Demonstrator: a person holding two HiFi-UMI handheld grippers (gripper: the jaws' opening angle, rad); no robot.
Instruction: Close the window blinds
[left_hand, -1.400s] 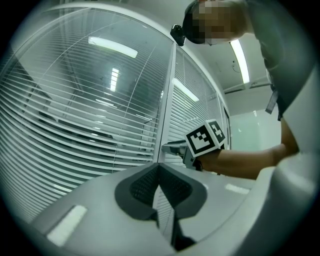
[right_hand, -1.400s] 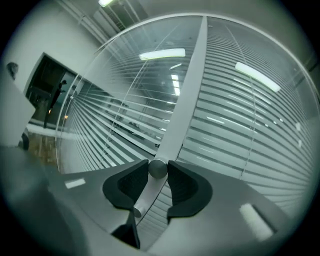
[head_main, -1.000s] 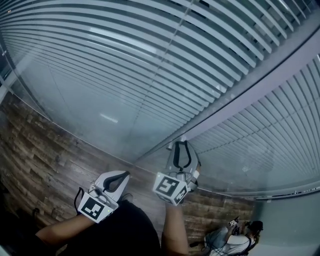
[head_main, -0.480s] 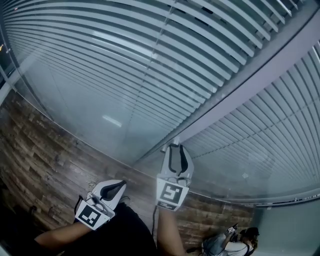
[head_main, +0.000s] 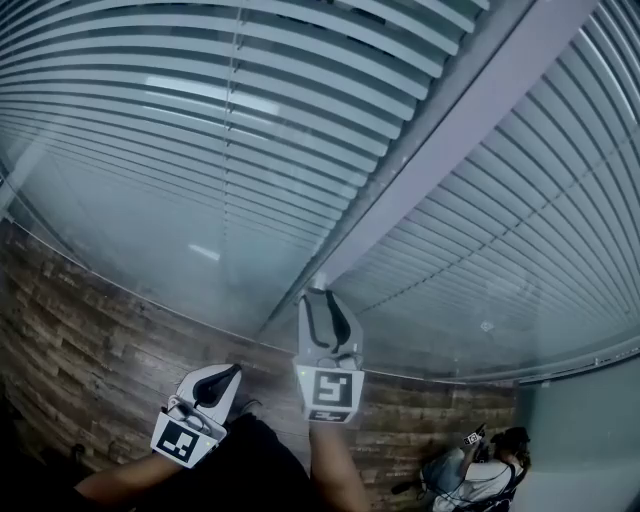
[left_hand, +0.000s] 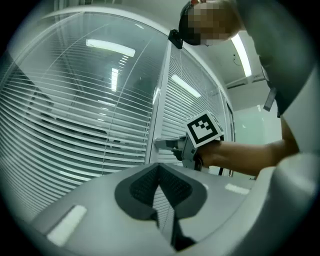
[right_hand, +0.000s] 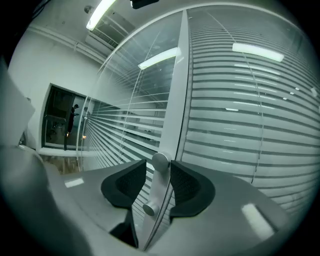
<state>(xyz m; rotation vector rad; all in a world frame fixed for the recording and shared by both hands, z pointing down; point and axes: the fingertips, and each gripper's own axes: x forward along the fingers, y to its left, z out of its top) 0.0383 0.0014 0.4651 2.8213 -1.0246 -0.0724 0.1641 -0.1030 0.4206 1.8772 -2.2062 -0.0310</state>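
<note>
Slatted blinds (head_main: 200, 120) hang behind glass on both sides of a pale upright frame (head_main: 440, 140). A white control knob (right_hand: 156, 185) sticks out from that frame (right_hand: 177, 100). My right gripper (head_main: 322, 297) points at the frame's lower part. The knob stands between its dark pads (right_hand: 122, 186), and its jaws are opening, with a slit of daylight on the left side of the knob. My left gripper (head_main: 225, 372) hangs lower and to the left, away from the window. Its tips (left_hand: 159, 167) meet on nothing. The right gripper (left_hand: 167, 145) also shows in the left gripper view.
A wood-plank floor (head_main: 80, 330) runs under the glass. A person (head_main: 480, 475) sits low at the right, beside a plain wall (head_main: 590, 440). Through the left pane a dark doorway (right_hand: 65, 120) shows.
My right gripper has shifted left and turned straight toward the frame, jaws a little wider apart. The left gripper stays low and shut. The head view has swung toward the right pane.
</note>
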